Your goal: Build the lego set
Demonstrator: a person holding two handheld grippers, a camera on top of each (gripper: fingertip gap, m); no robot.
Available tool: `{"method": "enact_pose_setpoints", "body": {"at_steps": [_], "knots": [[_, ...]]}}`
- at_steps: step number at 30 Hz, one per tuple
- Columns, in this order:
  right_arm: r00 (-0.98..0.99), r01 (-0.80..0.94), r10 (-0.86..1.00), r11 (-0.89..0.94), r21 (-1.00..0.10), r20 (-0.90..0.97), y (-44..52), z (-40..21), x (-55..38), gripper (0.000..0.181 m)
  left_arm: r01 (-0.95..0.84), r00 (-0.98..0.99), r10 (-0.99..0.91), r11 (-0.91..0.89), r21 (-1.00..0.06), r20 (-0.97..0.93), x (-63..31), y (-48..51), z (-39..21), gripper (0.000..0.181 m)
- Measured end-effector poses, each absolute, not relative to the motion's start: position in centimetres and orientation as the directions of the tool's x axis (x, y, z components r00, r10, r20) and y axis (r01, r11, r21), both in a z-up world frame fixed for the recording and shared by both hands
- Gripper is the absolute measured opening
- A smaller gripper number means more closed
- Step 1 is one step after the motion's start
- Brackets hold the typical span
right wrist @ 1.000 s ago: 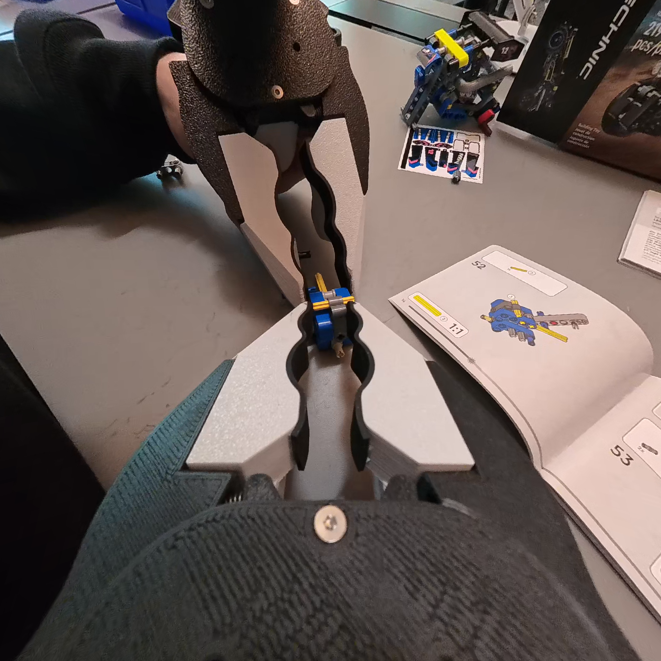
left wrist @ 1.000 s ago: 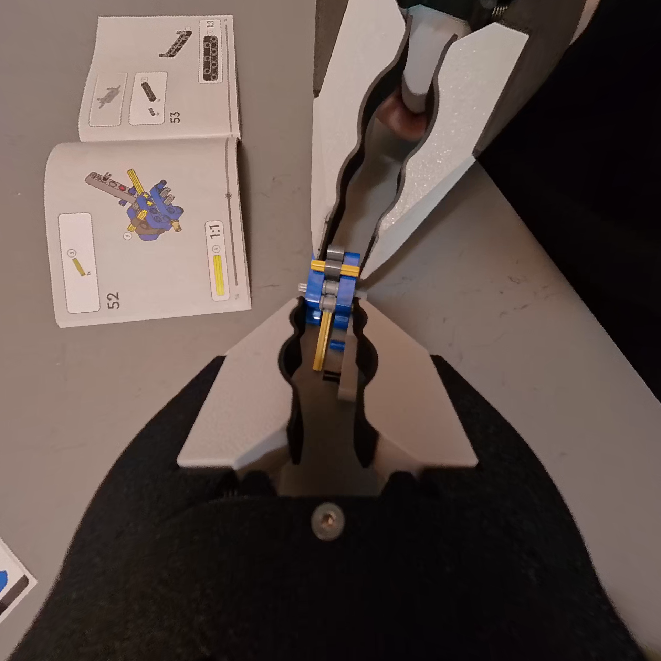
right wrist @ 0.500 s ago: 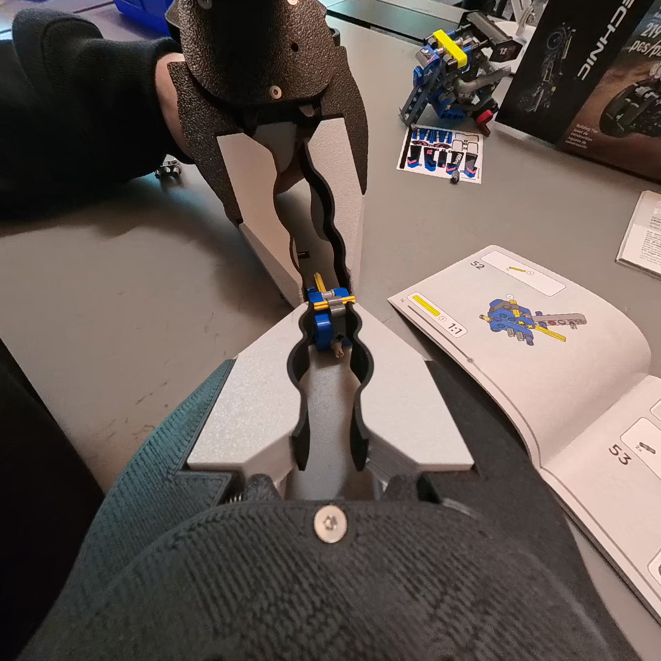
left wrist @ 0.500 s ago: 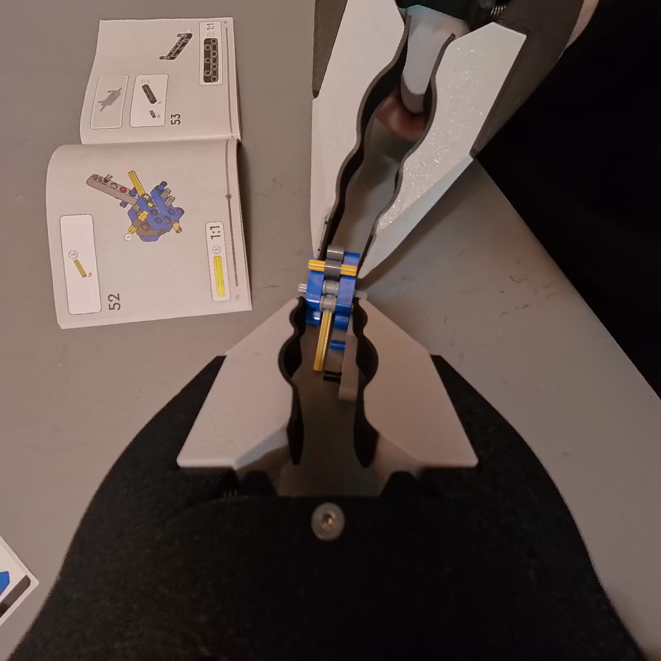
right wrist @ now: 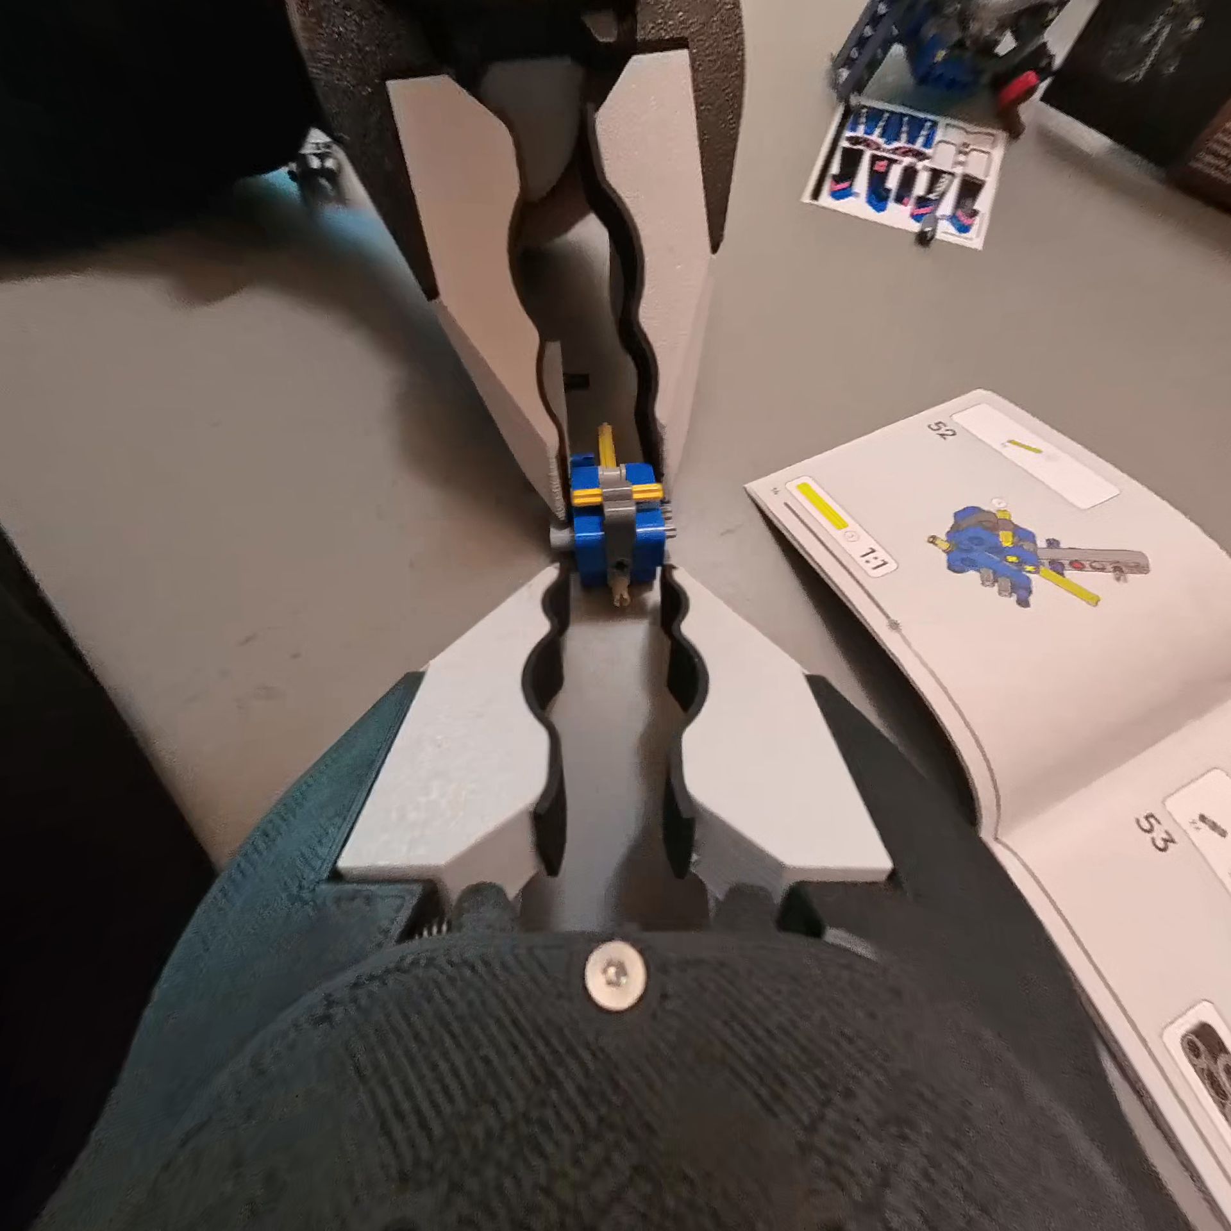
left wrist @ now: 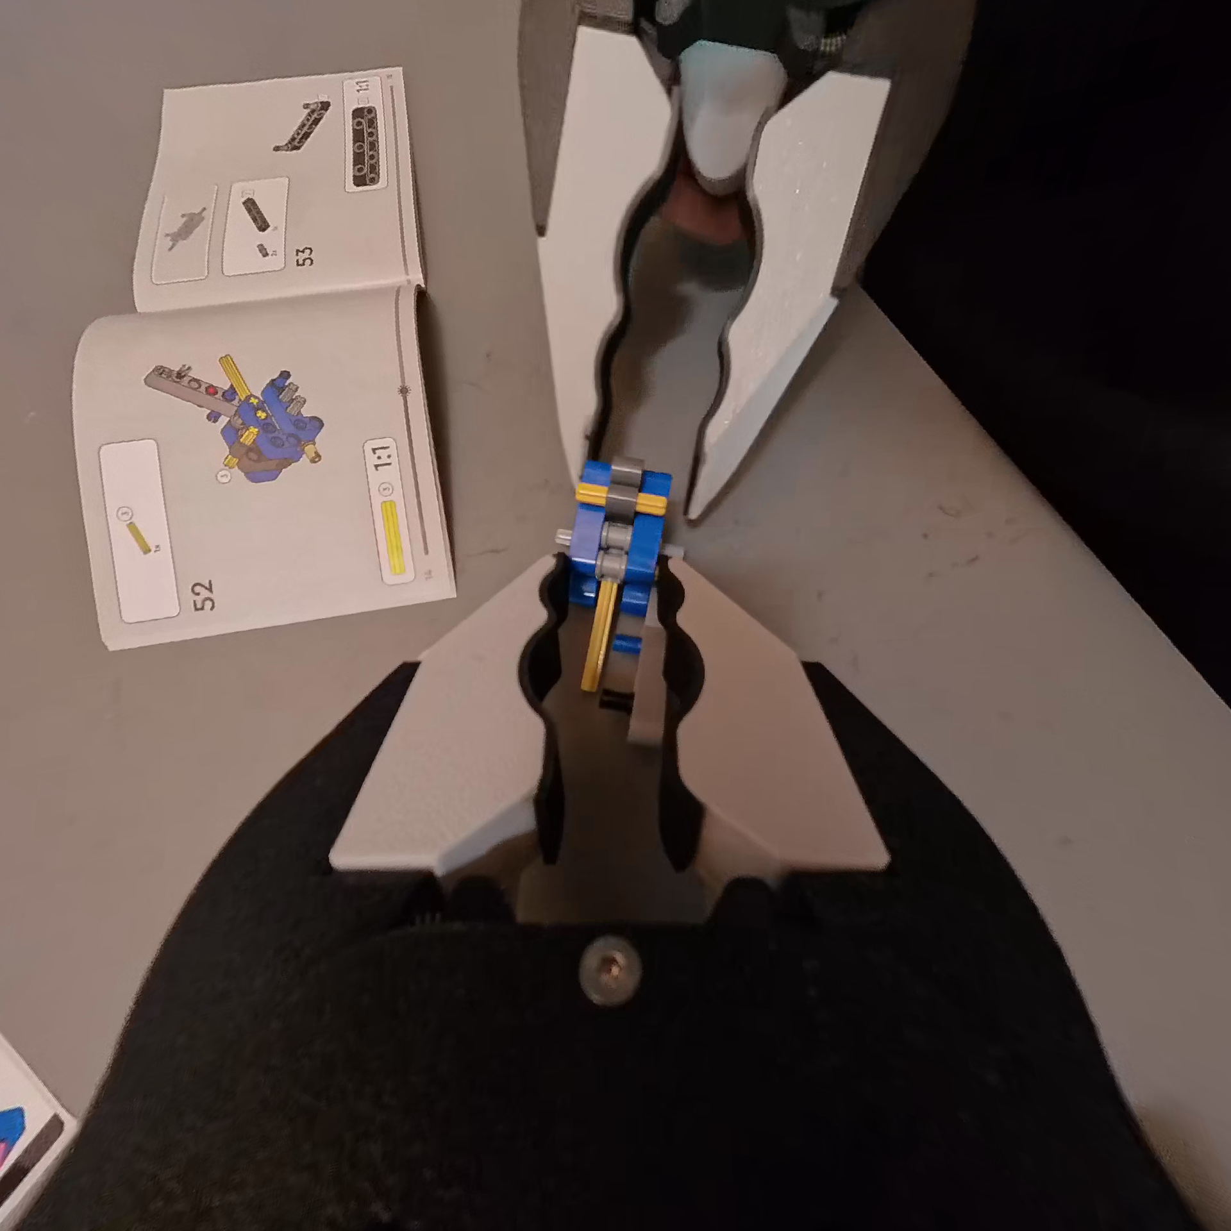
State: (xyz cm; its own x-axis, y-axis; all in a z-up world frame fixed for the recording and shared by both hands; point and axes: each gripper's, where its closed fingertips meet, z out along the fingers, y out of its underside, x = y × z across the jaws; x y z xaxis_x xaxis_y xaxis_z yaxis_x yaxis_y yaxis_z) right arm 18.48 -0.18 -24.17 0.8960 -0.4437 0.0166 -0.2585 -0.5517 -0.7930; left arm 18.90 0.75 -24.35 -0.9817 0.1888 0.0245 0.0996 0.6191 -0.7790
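grey table [left wrist: 932,666], dark box [right wrist: 1159,73] at back

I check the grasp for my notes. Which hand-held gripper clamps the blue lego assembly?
The left hand-held gripper: it pinches the blue lego assembly, while the right hand-held gripper stands open.

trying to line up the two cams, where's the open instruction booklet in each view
Left wrist view: the instruction booklet lies open at upper left, left of the blue lego assembly.
Right wrist view: the booklet lies at right, running to the lower right edge.
Shared landmark: the blue lego assembly, centre in both.
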Motion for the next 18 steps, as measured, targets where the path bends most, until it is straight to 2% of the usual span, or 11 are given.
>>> {"method": "enact_pose_setpoints", "body": {"at_steps": [4, 8, 11, 16, 18], "knots": [[0.866, -0.318, -0.5, -0.53, -0.786, -0.013, 0.5, -24.4, 18.7, 0.023, 0.094, -0.993, 0.118, 0.652, -0.752, -0.022, 20.4, 1.5, -24.2, 0.035], [0.86, -0.369, -0.503, -0.497, -0.786, -0.086, 2.4, -24.4, 18.0, 0.017, 0.095, -0.99, -0.008, 0.696, -0.711, -0.14, 23.2, 3.2, -23.7, 0.033], [0.844, -0.335, -0.536, -0.53, -0.779, 0.002, 2.3, -24.5, 19.3, 0.022, 0.062, -0.987, -0.061, 0.706, -0.706, -0.148, 23.8, 4.4, -23.1, 0.031], [0.911, -0.319, -0.399, -0.511, -0.798, -0.109, 3.2, -23.8, 16.9, 0.023, -0.054, -0.963, -0.222, 0.714, -0.698, -0.153, 24.2, 6.8, -22.1, 0.029], [0.929, -0.3, -0.348, -0.517, -0.802, -0.123, 2.8, -23.4, 15.9, 0.023, -0.151, -0.935, -0.338, 0.644, -0.75, -0.103, 23.4, 6.6, -20.9, 0.029]]}}
